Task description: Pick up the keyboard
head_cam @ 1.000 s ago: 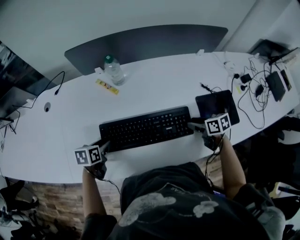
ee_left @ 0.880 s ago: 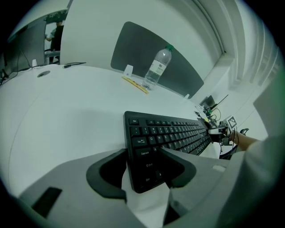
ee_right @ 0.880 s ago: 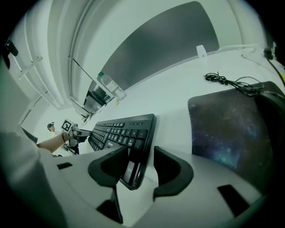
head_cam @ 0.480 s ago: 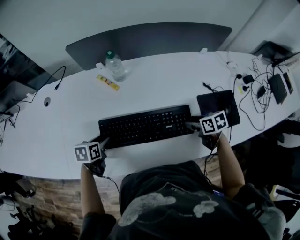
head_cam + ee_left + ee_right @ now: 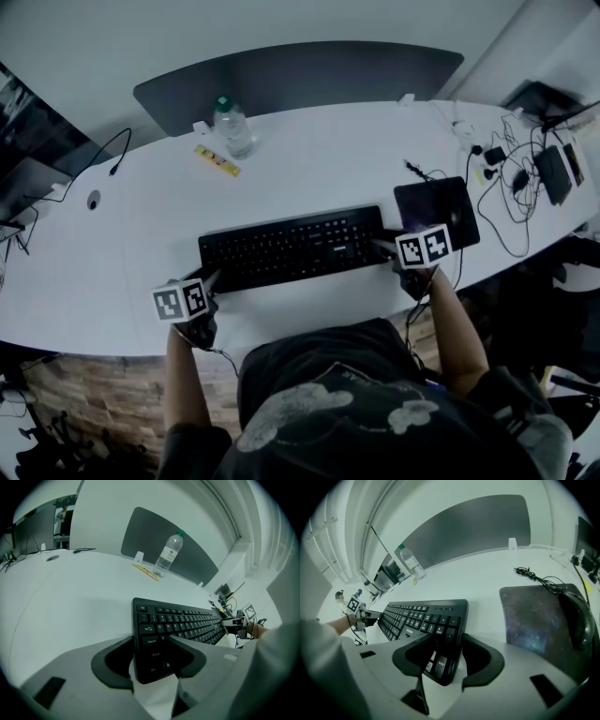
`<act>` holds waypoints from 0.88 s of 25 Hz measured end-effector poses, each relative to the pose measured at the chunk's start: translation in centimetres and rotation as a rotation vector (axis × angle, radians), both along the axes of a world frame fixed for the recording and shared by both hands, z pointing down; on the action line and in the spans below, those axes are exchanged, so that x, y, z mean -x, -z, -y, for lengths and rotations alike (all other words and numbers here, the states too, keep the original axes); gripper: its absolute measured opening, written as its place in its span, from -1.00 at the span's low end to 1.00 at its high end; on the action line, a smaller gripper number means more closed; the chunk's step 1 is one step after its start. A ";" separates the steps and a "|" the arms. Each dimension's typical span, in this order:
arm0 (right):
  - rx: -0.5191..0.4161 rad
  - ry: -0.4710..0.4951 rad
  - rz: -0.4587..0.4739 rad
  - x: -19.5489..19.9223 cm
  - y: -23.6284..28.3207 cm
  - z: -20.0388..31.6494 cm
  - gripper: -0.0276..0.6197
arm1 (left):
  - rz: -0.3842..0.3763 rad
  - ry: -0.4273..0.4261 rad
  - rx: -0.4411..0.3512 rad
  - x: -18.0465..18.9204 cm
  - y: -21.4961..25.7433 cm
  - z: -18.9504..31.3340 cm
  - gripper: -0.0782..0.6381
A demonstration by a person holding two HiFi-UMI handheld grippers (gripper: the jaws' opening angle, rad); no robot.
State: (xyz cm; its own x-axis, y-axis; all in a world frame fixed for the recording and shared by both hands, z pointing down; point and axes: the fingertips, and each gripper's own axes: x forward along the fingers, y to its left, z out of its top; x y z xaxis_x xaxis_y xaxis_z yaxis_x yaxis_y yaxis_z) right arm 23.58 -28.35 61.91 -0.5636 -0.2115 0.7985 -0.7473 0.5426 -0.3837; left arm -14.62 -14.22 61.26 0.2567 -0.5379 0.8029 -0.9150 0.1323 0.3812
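Note:
A black keyboard [image 5: 291, 248] lies across the white table [image 5: 141, 216] in front of the person. My left gripper [image 5: 211, 279] is at its near left corner. In the left gripper view the jaws straddle that corner [image 5: 152, 641], one pad on the end edge and one on the keys [image 5: 183, 623]. My right gripper [image 5: 382, 249] is at the near right corner. There the keyboard [image 5: 422, 613] sits between the jaws [image 5: 445, 641], which are closing and touch it on both sides. Whether the keyboard is off the table I cannot tell.
A dark mouse pad [image 5: 436, 211] with a mouse [image 5: 576, 620] lies right of the keyboard. Cables and small devices [image 5: 525, 169] crowd the far right end. A water bottle [image 5: 231, 128] and a yellow strip [image 5: 217, 161] stand at the back, before a grey partition [image 5: 300, 80].
The right gripper's marker cube has turned a little and sits slightly further left. The keyboard and the left gripper stay where they were.

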 end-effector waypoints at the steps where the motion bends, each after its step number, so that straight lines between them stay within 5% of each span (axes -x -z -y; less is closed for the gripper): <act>1: 0.000 -0.002 -0.006 0.0 0.0 0.0 -0.32 | 0.001 0.000 0.003 0.0 0.0 0.0 -0.21; 22: -0.103 -0.141 -0.006 1.1 3.1 -2.2 -0.34 | -0.038 -0.004 -0.044 2.2 1.7 0.4 -0.23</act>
State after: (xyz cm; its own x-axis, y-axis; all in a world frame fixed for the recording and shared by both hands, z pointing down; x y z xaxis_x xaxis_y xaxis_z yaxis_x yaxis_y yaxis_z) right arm 22.49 -26.18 58.78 -0.5177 -0.3693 0.7718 -0.8210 0.4681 -0.3268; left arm -16.81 -14.59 59.54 0.2886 -0.5711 0.7685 -0.9004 0.1111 0.4206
